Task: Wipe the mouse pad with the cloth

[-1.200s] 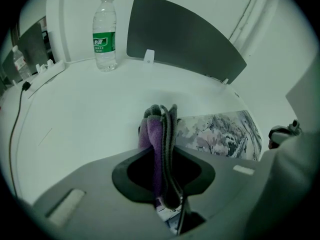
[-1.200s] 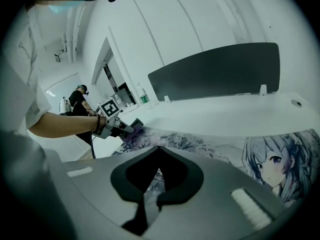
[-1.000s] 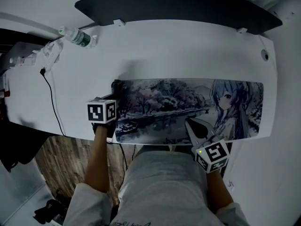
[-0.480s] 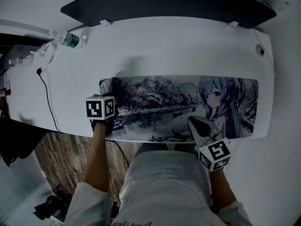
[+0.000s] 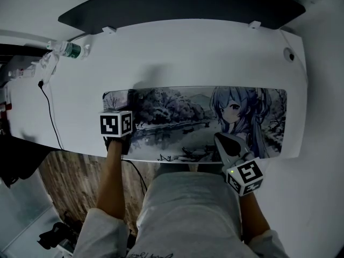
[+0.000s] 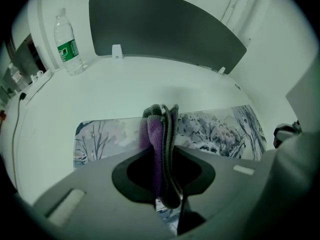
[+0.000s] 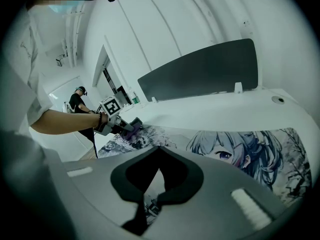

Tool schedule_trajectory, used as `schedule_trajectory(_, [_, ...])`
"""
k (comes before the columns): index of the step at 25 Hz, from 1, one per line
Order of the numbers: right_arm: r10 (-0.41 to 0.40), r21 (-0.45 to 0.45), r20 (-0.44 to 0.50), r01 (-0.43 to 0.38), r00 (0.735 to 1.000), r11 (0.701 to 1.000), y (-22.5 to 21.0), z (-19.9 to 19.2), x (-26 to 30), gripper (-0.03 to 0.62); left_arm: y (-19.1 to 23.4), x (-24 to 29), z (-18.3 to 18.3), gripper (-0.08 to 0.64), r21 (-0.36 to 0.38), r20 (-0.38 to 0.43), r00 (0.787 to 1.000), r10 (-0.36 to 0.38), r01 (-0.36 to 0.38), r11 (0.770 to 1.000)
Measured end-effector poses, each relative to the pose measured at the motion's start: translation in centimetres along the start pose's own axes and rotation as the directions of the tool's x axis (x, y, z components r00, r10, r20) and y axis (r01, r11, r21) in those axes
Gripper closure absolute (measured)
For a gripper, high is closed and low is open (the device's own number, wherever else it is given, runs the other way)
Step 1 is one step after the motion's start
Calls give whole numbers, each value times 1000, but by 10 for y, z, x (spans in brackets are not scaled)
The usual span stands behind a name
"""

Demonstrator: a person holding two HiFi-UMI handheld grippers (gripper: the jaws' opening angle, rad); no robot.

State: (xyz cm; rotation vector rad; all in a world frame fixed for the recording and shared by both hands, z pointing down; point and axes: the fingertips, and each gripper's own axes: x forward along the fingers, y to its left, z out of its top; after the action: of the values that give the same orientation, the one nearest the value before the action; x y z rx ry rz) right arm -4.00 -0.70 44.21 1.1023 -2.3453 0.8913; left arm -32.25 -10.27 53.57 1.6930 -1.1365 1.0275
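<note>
The purple cloth (image 6: pixel 159 129) is clamped in the left gripper (image 6: pixel 162 179).
The right gripper (image 7: pixel 152 200) is held closed, empty, over the mouse pad (image 5: pixel 177 122).

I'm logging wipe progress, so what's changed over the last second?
The left gripper, shut on the cloth, has slid rightward along the mouse pad, from its left end further in. The right gripper, shut and empty, has also shifted right along the pad's near edge. The pad and the bottle stayed put.
</note>
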Motion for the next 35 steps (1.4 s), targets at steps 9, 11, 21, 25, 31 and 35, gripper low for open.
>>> schedule_trajectory(9, [-2, 1, -3, 2, 1000, 1000, -28, -7, -23, 586, -31, 8, 5, 458, 3, -3, 1000, 15, -15, 1000])
schedule_trajectory(11, [-3, 1, -3, 3, 1000, 1000, -35, -9, -28, 586, -37, 10, 5, 458, 3, -4, 1000, 19, -19, 1000])
schedule_trajectory(21, [-15, 8, 3, 15, 1000, 1000, -68, -18, -47, 586, -84, 22, 11, 459, 47, -13, 1000, 28, -27, 999])
schedule_trajectory(25, [-16, 5, 6, 16, 1000, 1000, -78, -21, -56, 586, -103, 26, 14, 459, 75, -28, 999, 36, -34, 997])
schedule_trajectory(31, [-31, 17, 17, 31, 999, 999, -95, -25, -73, 586, -126, 32, 16, 457, 110, -45, 998, 46, -41, 993])
schedule_trajectory(35, [-36, 22, 21, 35, 999, 999, -104, -29, -82, 586, -139, 35, 18, 457, 114, -52, 998, 41, -35, 993])
